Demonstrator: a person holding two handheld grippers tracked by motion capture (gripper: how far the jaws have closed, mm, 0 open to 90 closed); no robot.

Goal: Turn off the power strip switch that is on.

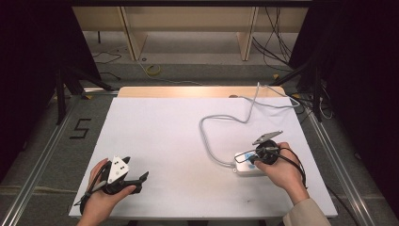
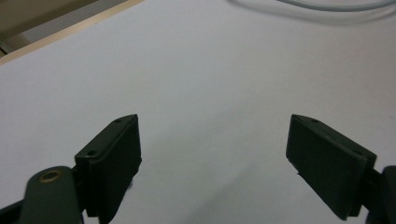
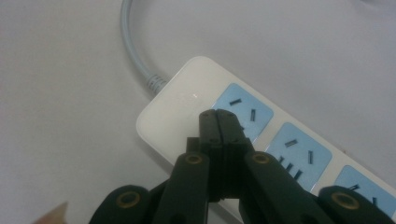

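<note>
Pressing closed, empty tips onto the power strip (image 3: pixel 261 140) at the table's (image 1: pixel 160 141) four o'clock, the right tongs (image 3: pixel 218 122) seem mid-job, while the left tongs (image 2: pixel 212 154) wait open at seven o'clock.

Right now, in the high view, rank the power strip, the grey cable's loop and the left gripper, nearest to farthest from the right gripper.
1. Power strip, directly under the right gripper.
2. Grey cable loop, up-left of it.
3. Left gripper, across the table.

One power strip (image 1: pixel 248 167), two grippers.
</note>
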